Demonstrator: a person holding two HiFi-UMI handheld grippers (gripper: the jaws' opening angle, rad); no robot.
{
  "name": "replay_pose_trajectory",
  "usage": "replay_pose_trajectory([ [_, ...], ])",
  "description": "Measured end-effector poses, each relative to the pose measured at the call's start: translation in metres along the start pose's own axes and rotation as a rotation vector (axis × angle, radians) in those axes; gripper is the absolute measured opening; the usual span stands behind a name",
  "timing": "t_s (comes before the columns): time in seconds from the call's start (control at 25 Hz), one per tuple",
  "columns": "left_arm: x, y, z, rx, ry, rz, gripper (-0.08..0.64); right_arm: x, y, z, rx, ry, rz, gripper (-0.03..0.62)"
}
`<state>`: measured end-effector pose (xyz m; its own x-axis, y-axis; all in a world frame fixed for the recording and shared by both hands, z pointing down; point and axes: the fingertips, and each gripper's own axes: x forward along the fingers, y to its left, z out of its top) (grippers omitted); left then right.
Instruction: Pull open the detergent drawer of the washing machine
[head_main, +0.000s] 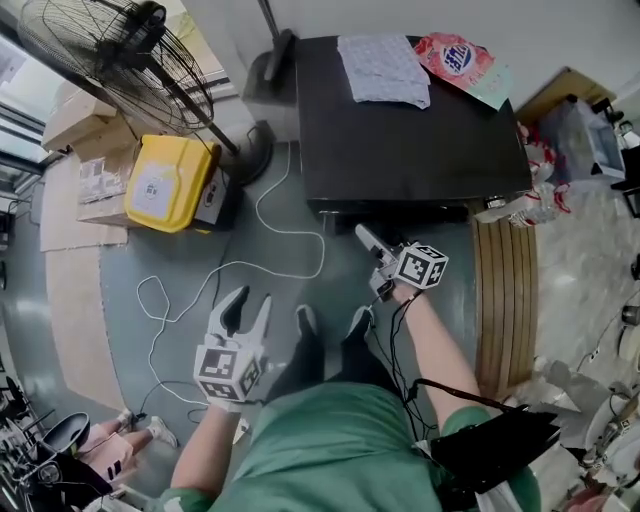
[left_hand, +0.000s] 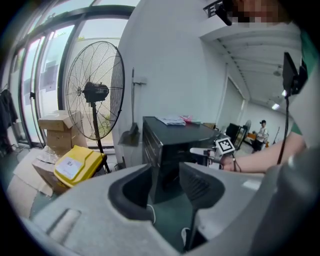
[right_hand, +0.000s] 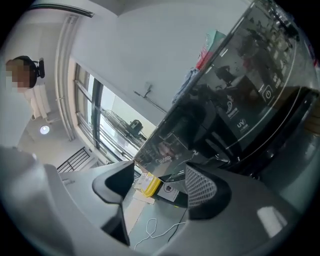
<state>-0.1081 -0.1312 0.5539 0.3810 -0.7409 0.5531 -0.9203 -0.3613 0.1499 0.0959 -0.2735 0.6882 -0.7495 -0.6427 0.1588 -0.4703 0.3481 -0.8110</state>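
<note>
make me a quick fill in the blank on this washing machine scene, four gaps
1. The cloth lies on ____ of the washing machine.
2. The box on the floor near the fan is ____ in colour.
3. Of the left gripper and the right gripper, the one nearer the washing machine is the ____.
4. Both grippers' jaws stand ____, with nothing held between them.

Missing words: top; yellow; right; open

With jaws apart and empty, left gripper (head_main: 250, 308) low, right gripper (head_main: 366, 238) farther forward.
</note>
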Motion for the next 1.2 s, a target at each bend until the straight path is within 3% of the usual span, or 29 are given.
replay_pose_trajectory([
  [0.36, 0.010, -0.006, -0.008, 0.006, 0.033, -0.001, 0.172, 0.020, -0.023, -0.008, 0.046, 0.020, 0.040, 0.371],
  [0.92, 0.004, -0.006, -0.034, -0.006, 0.077, -0.006, 0.172, 0.040, -0.038, 0.008, 0.156, -0.082, 0.154, 0.370],
  [1.08, 0.004, -0.014, -0.049, -0.010, 0.105, -0.032, 0.173, 0.032, -0.045, 0.019, 0.183, -0.137, 0.232, 0.330],
  [1.2, 0.000, -0.011, -0.054, -0.006, 0.120, -0.028, 0.172, 0.036, -0.041, 0.020, 0.228, -0.180, 0.244, 0.324],
])
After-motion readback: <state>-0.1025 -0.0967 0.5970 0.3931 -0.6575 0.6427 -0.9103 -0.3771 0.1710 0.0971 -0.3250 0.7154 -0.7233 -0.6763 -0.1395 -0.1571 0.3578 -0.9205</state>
